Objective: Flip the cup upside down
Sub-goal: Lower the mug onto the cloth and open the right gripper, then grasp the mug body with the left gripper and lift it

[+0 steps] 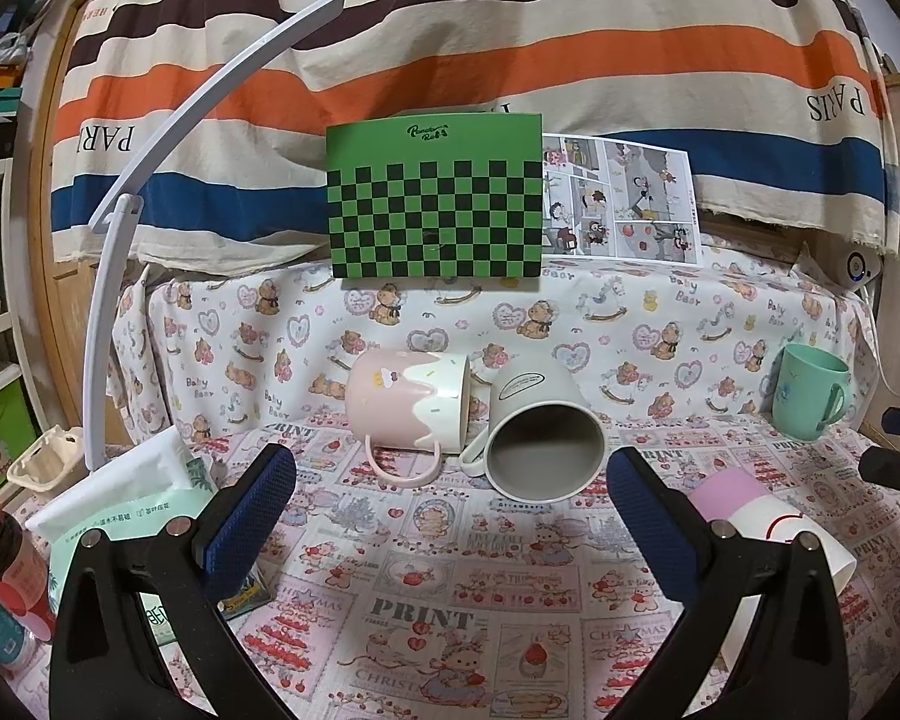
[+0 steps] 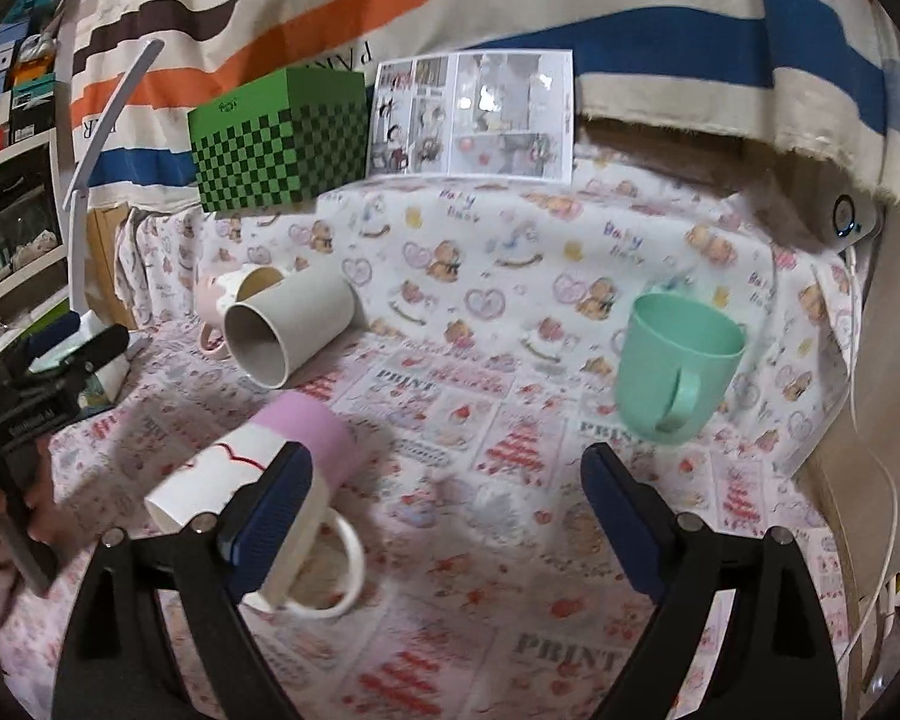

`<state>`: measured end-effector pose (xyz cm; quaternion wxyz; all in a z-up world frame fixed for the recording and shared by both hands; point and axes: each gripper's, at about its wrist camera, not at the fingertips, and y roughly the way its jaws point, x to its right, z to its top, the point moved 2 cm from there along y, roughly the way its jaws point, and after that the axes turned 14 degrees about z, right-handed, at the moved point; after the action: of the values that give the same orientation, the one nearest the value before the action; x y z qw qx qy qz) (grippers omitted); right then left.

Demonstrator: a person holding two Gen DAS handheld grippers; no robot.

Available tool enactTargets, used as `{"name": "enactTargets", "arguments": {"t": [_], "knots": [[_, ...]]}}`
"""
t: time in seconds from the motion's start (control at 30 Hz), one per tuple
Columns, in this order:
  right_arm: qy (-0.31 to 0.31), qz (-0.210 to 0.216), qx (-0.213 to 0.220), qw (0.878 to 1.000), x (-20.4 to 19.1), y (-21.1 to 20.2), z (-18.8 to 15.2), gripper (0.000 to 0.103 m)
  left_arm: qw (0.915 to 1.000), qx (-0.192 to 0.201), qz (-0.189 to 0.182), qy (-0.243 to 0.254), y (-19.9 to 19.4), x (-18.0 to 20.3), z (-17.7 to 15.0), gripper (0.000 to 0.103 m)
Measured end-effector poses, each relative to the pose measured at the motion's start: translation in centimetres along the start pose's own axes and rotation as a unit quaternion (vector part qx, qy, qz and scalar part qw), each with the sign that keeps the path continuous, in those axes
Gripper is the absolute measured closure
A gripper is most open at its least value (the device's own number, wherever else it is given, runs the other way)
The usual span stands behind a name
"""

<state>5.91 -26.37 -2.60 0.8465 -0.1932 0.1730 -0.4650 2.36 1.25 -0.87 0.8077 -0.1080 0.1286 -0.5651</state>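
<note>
Several cups are on the patterned cloth. A grey mug (image 1: 540,426) (image 2: 288,330) lies on its side, mouth toward me, touching a pink-and-cream mug (image 1: 405,405) (image 2: 222,294), also on its side. A pink-and-white mug (image 1: 768,519) (image 2: 258,480) lies on its side nearer me. A teal cup (image 1: 810,393) (image 2: 675,366) stands upright at the right. My left gripper (image 1: 450,480) is open and empty, just short of the grey mug. My right gripper (image 2: 444,480) is open and empty, its left finger in front of the pink-and-white mug, the teal cup beyond it.
A green checkered box (image 1: 435,204) (image 2: 279,141) and a comic sheet (image 1: 621,201) (image 2: 474,117) stand at the back. A white lamp arm (image 1: 150,192) rises at the left, beside a tissue pack (image 1: 126,498) and a bottle (image 1: 6,564). A wooden board (image 2: 894,396) borders the right.
</note>
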Motion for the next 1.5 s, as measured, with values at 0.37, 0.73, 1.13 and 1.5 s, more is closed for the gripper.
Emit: {"name": "enactTargets", "arguments": {"t": [0.37,0.73,1.13,1.5], "knots": [[-0.032,-0.040,0.057,0.997,0.7,-0.8,-0.7,0.000,0.9993,-0.033,0.008,0.015,1.6,0.7,0.0,0.000],[-0.006,-0.077,0.077,0.994,1.3,-1.6,-0.8,0.000,0.9690,-0.215,-0.054,0.109,2.9,8.5,3.9,0.000],[0.066,-0.106,0.081,0.989,4.1,-1.9,-1.0,0.000,0.9294,-0.340,-0.080,0.118,6.1,15.4,1.4,0.000],[0.079,-0.117,0.088,0.986,4.5,-2.2,-1.1,0.000,0.8834,-0.447,-0.130,0.050,8.5,16.3,-0.8,0.032]]}}
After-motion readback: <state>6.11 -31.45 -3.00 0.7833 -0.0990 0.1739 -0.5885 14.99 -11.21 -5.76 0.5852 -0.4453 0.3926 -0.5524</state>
